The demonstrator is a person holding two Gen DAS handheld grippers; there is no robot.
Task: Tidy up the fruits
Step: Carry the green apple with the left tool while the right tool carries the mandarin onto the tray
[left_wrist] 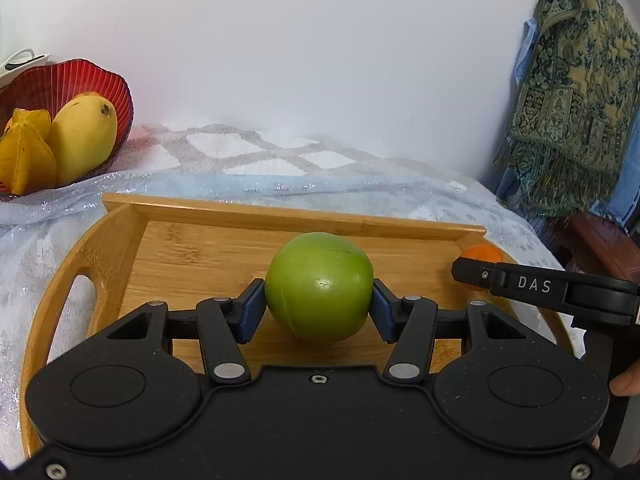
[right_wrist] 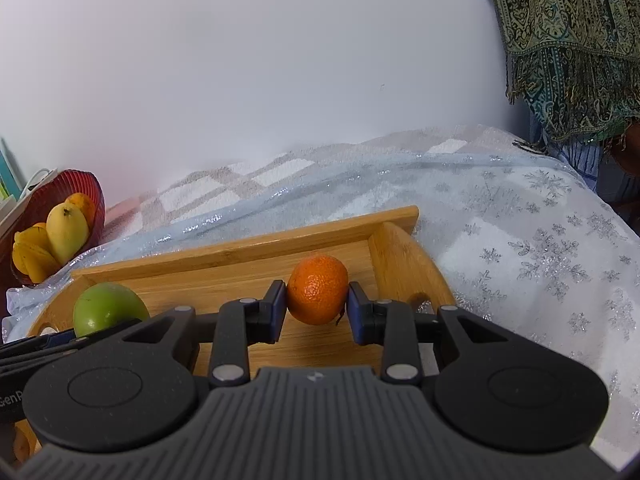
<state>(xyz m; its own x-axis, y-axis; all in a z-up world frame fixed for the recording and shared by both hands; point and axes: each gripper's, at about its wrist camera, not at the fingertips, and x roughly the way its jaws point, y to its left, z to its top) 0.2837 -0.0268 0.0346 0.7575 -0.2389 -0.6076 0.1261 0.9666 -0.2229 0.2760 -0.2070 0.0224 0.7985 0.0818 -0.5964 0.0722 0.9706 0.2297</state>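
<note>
While we squeeze green apple (left_wrist: 319, 286) in left gripper (left_wrist: 319, 304) and orange (right_wrist: 318, 289) in right gripper (right_wrist: 316, 312), tray (left_wrist: 280, 210) floor between them is bare; orange near right wall.

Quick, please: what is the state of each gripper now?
Left gripper: closed on the green apple.
Right gripper: closed on the orange.

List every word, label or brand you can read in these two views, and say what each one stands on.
"DAS": white letters on the black finger of the right gripper.
"GenP", cut off by the frame edge: on the black body of the left gripper.
No other text is in view.
</note>
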